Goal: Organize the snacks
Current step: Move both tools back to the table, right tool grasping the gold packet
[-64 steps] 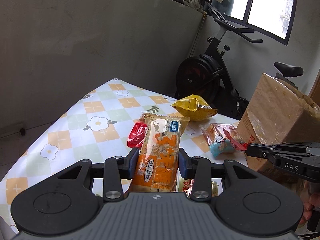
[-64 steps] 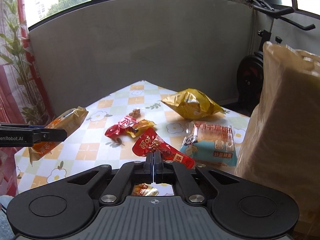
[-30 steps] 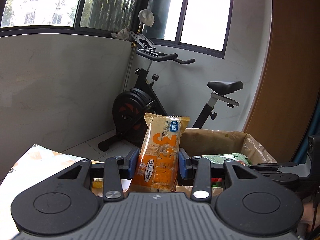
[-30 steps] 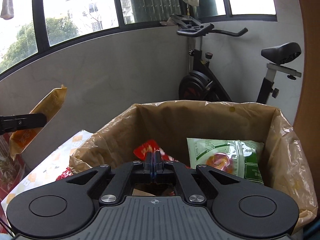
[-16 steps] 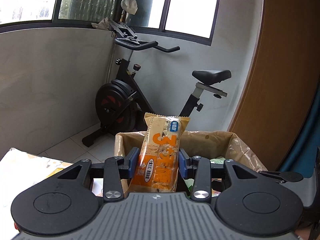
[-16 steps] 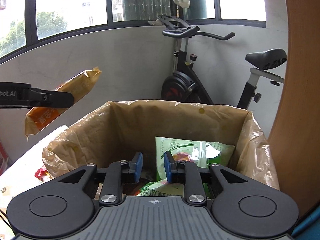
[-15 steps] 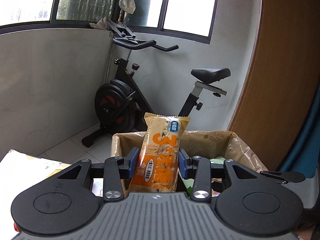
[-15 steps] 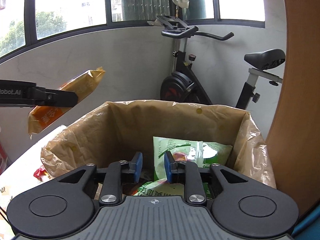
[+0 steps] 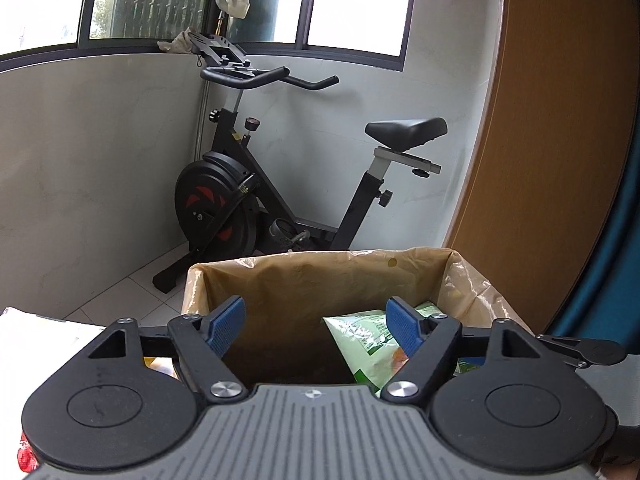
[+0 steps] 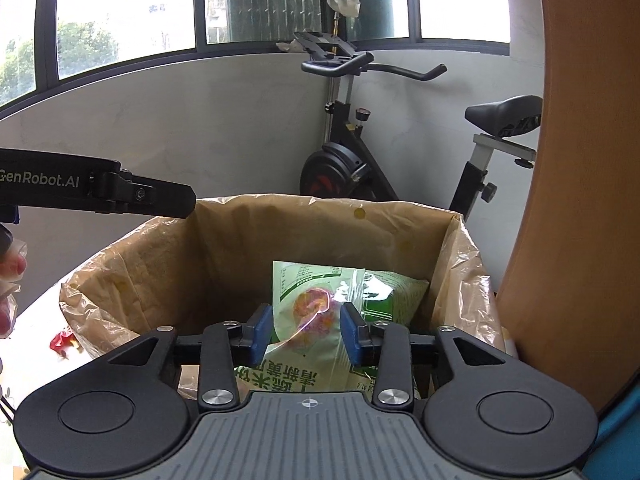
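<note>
Left fingers (image 9: 227, 316) spreading, nothing between them, over the box (image 9: 320, 276). Right fingers (image 10: 259, 326) spreading too, empty, above green bag (image 10: 320, 292) inside.

A plastic-lined cardboard box (image 10: 312, 236) stands open. Green snack packets (image 10: 320, 304) lean inside, against its right wall.

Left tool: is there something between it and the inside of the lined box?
Nothing visible. The left tool hangs over the lined box, its jaws opening with nothing between them. Under it is dark box space; the green packet lies to the right.
</note>
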### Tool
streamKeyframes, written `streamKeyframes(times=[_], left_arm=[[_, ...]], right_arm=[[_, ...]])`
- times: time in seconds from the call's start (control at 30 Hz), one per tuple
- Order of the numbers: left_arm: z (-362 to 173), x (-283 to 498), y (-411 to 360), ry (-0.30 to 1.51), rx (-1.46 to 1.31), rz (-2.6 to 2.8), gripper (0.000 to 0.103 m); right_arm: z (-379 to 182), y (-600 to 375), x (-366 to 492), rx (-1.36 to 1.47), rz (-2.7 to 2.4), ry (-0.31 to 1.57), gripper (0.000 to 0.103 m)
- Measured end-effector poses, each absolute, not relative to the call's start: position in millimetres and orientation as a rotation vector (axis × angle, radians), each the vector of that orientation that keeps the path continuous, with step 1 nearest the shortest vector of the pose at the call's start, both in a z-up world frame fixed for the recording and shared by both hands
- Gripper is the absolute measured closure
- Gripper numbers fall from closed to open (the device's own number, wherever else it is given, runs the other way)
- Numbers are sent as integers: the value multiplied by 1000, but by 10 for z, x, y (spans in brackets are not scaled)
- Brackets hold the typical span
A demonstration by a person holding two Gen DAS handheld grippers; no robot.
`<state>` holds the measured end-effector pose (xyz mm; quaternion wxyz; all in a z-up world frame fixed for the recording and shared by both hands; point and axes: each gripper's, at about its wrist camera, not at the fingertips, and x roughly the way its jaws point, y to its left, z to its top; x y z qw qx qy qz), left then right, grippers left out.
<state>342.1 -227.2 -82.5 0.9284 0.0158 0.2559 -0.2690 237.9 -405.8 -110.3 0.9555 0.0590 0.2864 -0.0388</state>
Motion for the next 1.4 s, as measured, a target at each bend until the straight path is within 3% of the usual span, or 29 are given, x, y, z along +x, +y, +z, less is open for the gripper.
streamKeyframes(times=[0.27,0.37,0.43,0.63,1.07,1.4], left_arm=[[-723,3412,-1826,501,1,-482,22],[-661,3385,-1566,483,-1,-451,18],[-629,3379,-1370,472,-9,-431,12],[-583,3366,-596,456,-51,-334,6],[-744,3085,963,489,-55,-70,6],[-1195,2903,1425,561,-123,-49,6]], right_arm=[[-992,-3861,2412,139,-56,548,38],[-923,-3735,2440,152,-35,531,25],[-862,-3634,2467,165,-23,518,11],[-668,-3203,2567,150,39,475,1],[-808,-1816,2984,74,308,508,0],[-1899,-923,3126,-234,530,728,8]])
